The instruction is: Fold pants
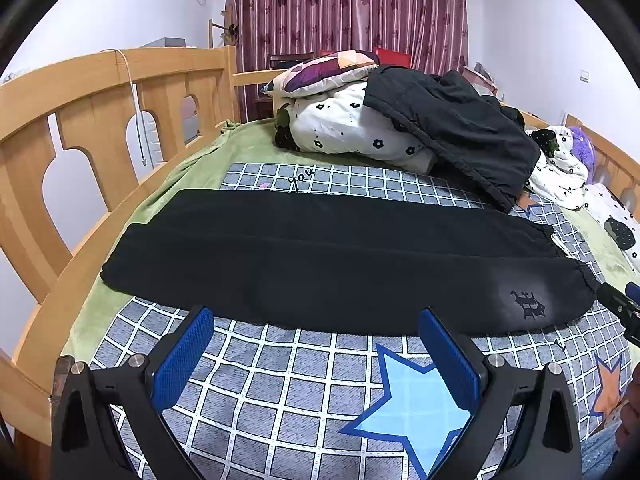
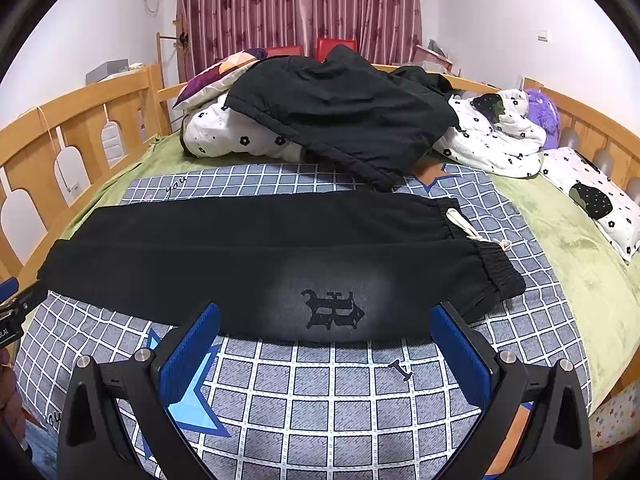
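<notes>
Black pants [image 1: 340, 264] spread flat across the middle of the frame on the checked bed cover [image 1: 280, 392], long axis left to right, legs stacked one on the other, waistband at right, cuffs at left. Left gripper [image 1: 316, 344] wide, empty, just short of the near edge, toward the cuffs. Right gripper [image 2: 326, 344] likewise wide and empty, nearer the waistband and printed logo [image 2: 332, 308].
</notes>
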